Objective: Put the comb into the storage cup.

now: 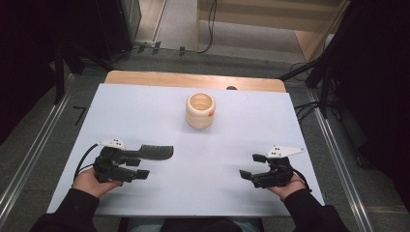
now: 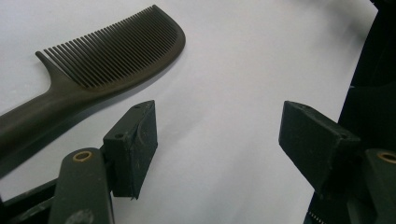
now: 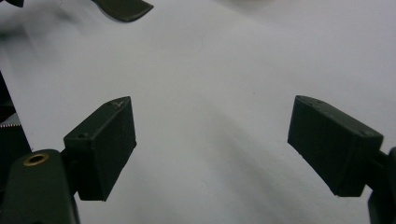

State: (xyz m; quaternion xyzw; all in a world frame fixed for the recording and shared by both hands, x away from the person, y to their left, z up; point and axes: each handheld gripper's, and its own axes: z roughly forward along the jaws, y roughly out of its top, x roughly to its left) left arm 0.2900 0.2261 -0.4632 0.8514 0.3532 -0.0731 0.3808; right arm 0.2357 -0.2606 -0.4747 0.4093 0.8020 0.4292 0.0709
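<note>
I held my left gripper (image 1: 143,169) at the lower left of the high view, low over the white table (image 1: 145,111), its jaws spread wide with nothing between them. The dark comb (image 1: 153,151) lay flat on the table just beside that gripper, on its far side, pointing toward the middle of the frame. In the left gripper view the comb (image 2: 107,56) sat in the upper left, its teeth turned toward the top of the frame and its handle running off the left edge, close to my left-hand jaw; whether the two touched I could not tell.

My right gripper (image 1: 252,166) sat at the lower right of the high view, also wide open and empty, with bare table showing between its jaws in the right gripper view. The tip of the comb (image 3: 125,8) showed at the top left of that view.

A cream ribbed cup (image 1: 200,110) stood upright in the upper middle of the table, well apart from both grippers.
</note>
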